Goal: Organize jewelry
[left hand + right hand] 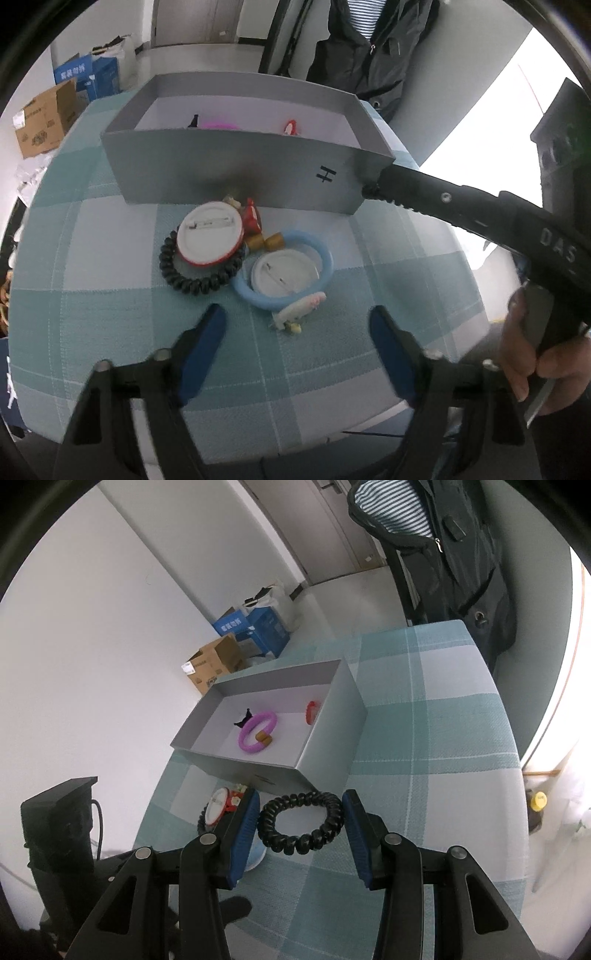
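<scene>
the grey box [332,720] on the desk [443,738] already has a pink ring [257,731], a red piece [311,712] and some small things inside. left in front of it: two white badges [208,236], a blue ring [325,258], a black coil [192,282], a hair clip [301,308]. the right tool [300,823] is clenched on another black coil tie [300,825], above the desk near the box. the left tool [297,332] is released, holding nothing, above the pile

Badges [208,236], rings and a clip [301,308] lie on the table [92,221] before the box [236,166]; another ring [257,731] inside.
</scene>
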Demonstrator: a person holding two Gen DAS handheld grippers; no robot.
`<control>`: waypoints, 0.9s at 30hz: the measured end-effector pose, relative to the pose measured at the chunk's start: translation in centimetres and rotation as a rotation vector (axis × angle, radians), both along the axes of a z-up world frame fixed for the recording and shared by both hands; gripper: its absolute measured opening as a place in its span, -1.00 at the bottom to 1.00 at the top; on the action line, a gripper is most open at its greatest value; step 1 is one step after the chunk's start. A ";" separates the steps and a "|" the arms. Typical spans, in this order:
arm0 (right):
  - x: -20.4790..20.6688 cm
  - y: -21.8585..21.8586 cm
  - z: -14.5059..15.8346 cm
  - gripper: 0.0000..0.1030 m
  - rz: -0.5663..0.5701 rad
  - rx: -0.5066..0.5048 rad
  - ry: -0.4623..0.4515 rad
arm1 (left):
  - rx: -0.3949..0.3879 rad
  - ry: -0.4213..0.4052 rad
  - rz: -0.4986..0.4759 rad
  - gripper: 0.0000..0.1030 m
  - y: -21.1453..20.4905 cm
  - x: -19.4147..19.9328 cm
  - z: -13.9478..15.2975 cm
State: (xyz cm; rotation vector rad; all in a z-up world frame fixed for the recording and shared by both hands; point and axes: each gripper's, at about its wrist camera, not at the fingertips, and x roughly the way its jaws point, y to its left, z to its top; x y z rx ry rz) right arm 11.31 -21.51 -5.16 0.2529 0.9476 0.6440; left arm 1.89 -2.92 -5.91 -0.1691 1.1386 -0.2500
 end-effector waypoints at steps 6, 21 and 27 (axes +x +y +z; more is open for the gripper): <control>0.0 -0.6 -0.1 -0.14 -0.014 0.012 0.007 | 0.055 0.004 0.002 -0.61 -0.4 0.7 0.2; -0.1 -1.4 0.4 -0.14 -0.024 0.035 -0.004 | -0.015 0.016 -0.042 -0.73 -0.7 0.3 1.0; -0.1 -1.4 0.5 -0.14 -0.025 0.035 -0.006 | -0.017 0.012 -0.059 -0.74 -0.9 -0.8 1.7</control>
